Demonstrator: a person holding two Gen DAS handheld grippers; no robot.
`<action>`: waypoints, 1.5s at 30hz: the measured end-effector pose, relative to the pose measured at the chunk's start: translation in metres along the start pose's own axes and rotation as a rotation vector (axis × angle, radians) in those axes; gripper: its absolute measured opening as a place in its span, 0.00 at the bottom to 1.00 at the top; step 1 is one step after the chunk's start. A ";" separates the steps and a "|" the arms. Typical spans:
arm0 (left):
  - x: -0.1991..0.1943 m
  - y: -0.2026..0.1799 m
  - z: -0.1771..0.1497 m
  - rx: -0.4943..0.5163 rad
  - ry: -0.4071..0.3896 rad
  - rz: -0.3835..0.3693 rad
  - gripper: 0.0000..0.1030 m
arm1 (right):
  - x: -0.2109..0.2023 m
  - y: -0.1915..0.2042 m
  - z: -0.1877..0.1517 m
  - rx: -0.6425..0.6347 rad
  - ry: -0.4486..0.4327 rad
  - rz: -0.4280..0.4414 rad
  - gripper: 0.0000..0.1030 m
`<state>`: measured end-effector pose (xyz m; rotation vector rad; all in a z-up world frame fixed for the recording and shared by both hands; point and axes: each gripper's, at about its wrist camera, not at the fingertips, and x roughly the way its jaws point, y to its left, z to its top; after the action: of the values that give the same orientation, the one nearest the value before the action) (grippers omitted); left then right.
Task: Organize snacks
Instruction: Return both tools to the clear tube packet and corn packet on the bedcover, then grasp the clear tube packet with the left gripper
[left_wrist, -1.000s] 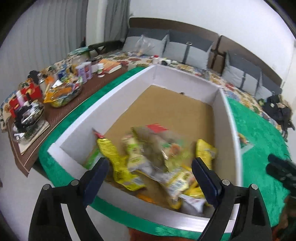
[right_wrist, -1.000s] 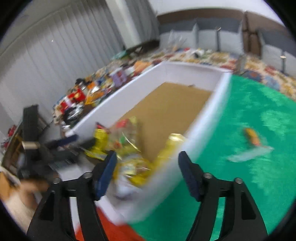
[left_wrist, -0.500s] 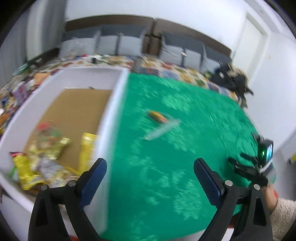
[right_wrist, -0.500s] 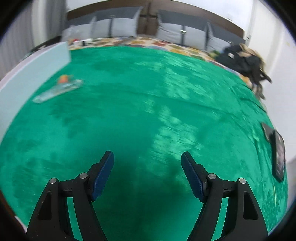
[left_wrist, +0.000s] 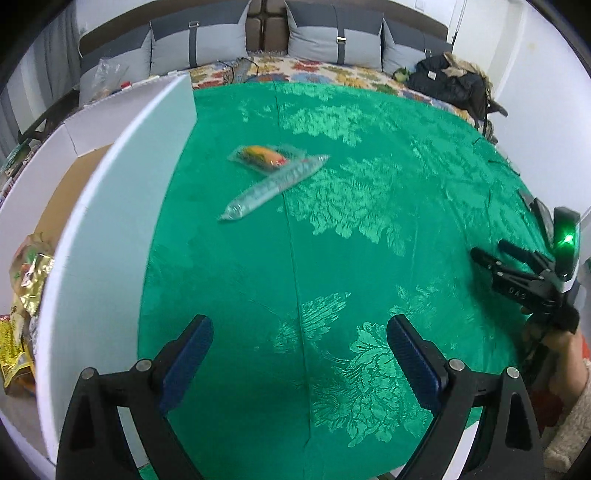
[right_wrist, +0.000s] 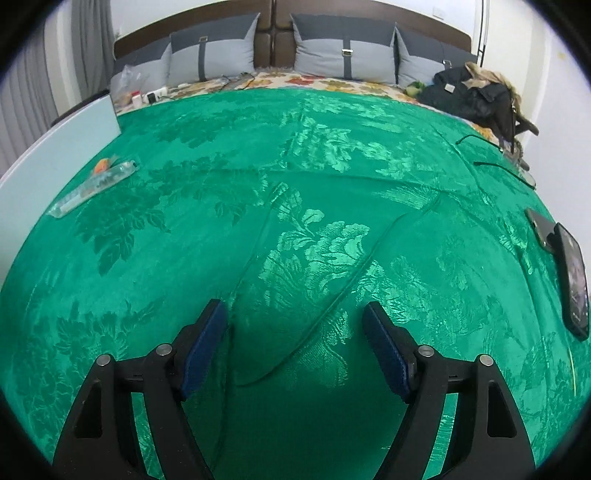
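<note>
Green brocade cloth (left_wrist: 369, 229) covers the bed, with grey cushions (right_wrist: 321, 48) along the headboard. Two snacks remain loose near the bed's left edge, just beside the white box (left_wrist: 110, 221): an orange-filled packet (left_wrist: 264, 157) touching a long clear tube pack (left_wrist: 273, 186). Other snack bags (left_wrist: 26, 295) already lie inside the box. Both claws are spread wide and empty, the left claw (left_wrist: 299, 360) nearer the pair and the right claw (right_wrist: 295, 345) over bare cloth, well apart from them.

The left is probably the one to use. Approach the tube across its width (lengthwise it would slip), pinch mid-body, and lift clear of the box wall before releasing.
</note>
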<state>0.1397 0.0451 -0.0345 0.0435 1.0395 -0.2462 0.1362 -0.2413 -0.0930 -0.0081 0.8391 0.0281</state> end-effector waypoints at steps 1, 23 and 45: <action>0.003 -0.002 -0.001 0.006 0.006 0.003 0.92 | 0.000 0.000 0.000 0.002 0.001 0.000 0.80; 0.096 0.012 0.116 0.149 0.056 0.100 0.92 | 0.000 -0.001 -0.001 0.005 -0.003 0.001 0.81; 0.050 0.019 0.003 -0.108 0.133 -0.087 0.37 | -0.002 0.000 -0.002 0.006 -0.005 0.000 0.81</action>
<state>0.1706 0.0537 -0.0770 -0.0841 1.1868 -0.2681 0.1336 -0.2418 -0.0930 -0.0024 0.8337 0.0251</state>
